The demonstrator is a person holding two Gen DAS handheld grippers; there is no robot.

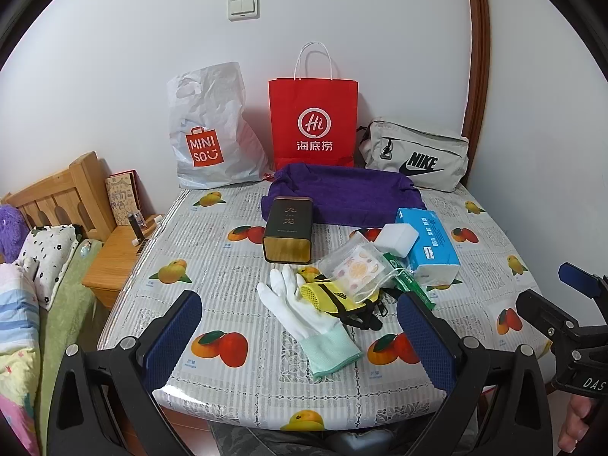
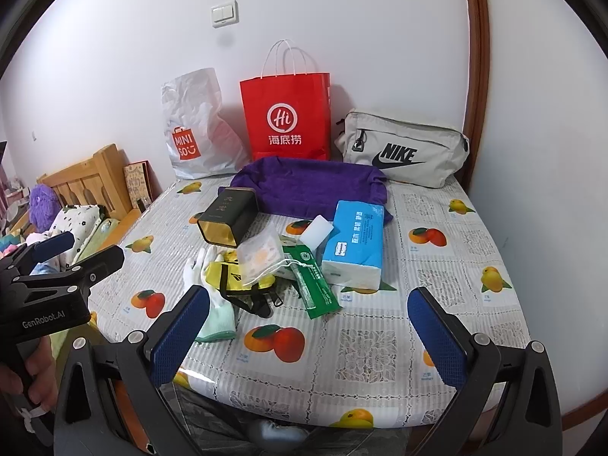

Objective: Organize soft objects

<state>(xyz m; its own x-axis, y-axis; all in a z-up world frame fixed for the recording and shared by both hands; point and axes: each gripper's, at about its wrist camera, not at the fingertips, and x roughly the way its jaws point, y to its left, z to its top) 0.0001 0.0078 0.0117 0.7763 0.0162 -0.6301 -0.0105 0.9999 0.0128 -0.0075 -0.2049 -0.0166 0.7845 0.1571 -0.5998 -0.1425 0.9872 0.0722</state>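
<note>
Right now both claws hang over the near edge of the fruit-patterned plastic tablecloth (image 1: 243, 266), each spread wide apart with nothing between its blue pads: the left gripper (image 1: 300, 336) sits just short of a white rubber glove with a mint-green cuff (image 1: 304, 315), and the right gripper (image 2: 309, 336) hovers over bare cloth. Touching the glove lies a yellow mesh pouch with black straps (image 1: 334, 298), partly under a clear drawstring bag printed with fruit slices (image 1: 357, 266). Beside these rest a green sachet (image 2: 317, 288), a blue tissue pack (image 2: 353, 239), a white sponge block (image 1: 397, 237) and a dark tin lying on its side (image 1: 288, 228). Behind them a purple towel (image 1: 342, 193) is spread before a white Miniso bag (image 1: 209, 129), a red paper bag (image 1: 313, 121) and a grey Nike pouch (image 1: 414, 155).
</note>
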